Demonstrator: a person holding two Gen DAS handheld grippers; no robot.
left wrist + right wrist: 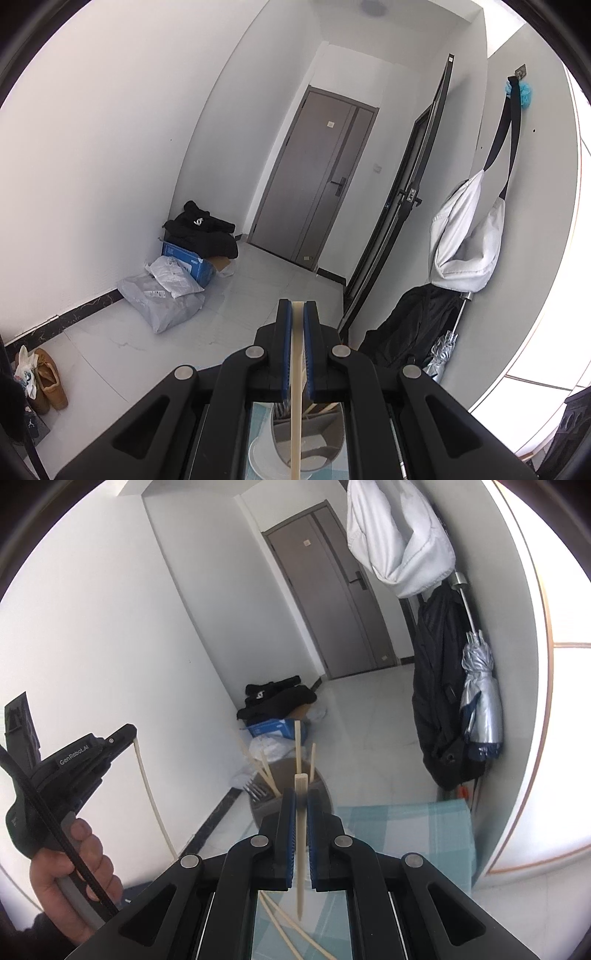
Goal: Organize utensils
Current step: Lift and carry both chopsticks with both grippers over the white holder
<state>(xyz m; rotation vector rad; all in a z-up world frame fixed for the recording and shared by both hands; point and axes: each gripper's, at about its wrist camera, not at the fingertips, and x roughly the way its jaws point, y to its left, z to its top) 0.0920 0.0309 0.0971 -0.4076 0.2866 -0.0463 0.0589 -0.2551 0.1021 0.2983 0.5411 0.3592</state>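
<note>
My left gripper (297, 308) is shut on a pale chopstick (296, 406) that runs down between the jaws; it also shows at the left of the right wrist view (125, 734), raised, with its chopstick (151, 797) hanging below. My right gripper (302, 794) is shut on another chopstick (301, 849), just before a grey utensil holder (269, 806) that holds several chopsticks (297, 746) and a fork (255, 788). Loose chopsticks (280, 926) lie on the checked cloth below. Under the left gripper is a white dish (258, 454).
A table with a teal checked cloth (413, 834) is below. A black jacket (439, 701), an umbrella (480, 686) and a white bag (399, 535) hang on the right wall. Boxes and bags (177, 280) sit on the floor by the left wall, and shoes (48, 380) nearer.
</note>
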